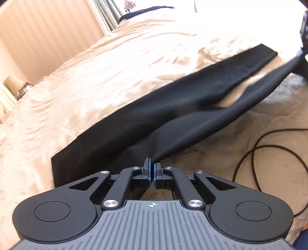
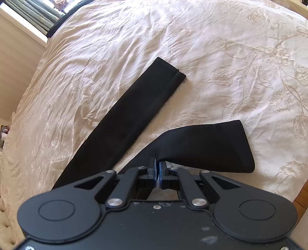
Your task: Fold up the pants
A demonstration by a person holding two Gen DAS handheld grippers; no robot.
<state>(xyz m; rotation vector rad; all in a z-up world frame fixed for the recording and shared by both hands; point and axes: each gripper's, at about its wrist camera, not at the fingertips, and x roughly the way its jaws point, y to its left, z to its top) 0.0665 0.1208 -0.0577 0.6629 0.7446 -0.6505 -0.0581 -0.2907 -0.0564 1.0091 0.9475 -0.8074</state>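
Black pants (image 1: 134, 123) lie spread on a cream bed cover (image 1: 115, 67), waist near me and legs running away to the right. My left gripper (image 1: 152, 163) is shut on a pinch of the waist's near corner, and the cloth rises taut to its fingertips. In the right wrist view the far leg (image 2: 123, 115) lies flat and straight with its hem up the bed. The near leg (image 2: 202, 146) is lifted at its hem end, and my right gripper (image 2: 158, 165) is shut on its edge.
A black cable (image 1: 254, 153) loops over the pale fluffy surface beside the bed's near edge. A striped wall and window blinds (image 1: 107, 15) stand beyond the bed. The flowered bed cover (image 2: 231, 57) stretches wide past the legs. Wooden floor (image 2: 304, 192) shows at the right.
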